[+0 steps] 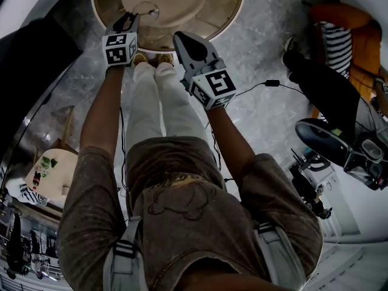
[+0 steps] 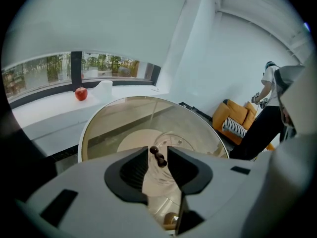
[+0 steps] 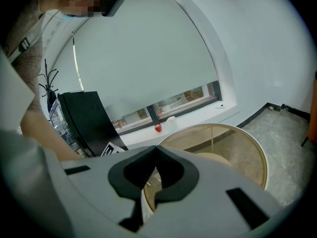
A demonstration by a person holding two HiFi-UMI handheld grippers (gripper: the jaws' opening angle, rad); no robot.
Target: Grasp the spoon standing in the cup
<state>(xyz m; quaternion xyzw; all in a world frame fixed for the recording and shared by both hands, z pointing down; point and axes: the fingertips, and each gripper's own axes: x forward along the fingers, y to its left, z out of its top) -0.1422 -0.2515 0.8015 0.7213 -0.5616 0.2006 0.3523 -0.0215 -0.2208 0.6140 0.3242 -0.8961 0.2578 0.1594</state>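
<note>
The spoon (image 2: 158, 156), its thin dark handle turned in small round beads, stands in a clear glass cup (image 1: 147, 9) near the edge of the round glass table (image 2: 109, 128) closest to the person. The left gripper (image 2: 158, 150) has its jaws a little apart around the handle, with no clear press on it. The right gripper (image 3: 156, 148), jaws closed on nothing, hangs just off that white-rimmed edge, and around the table lies open, grey, marbled floor (image 1: 267, 47), with a red apple (image 2: 81, 93) on the white sill beyond.
</note>
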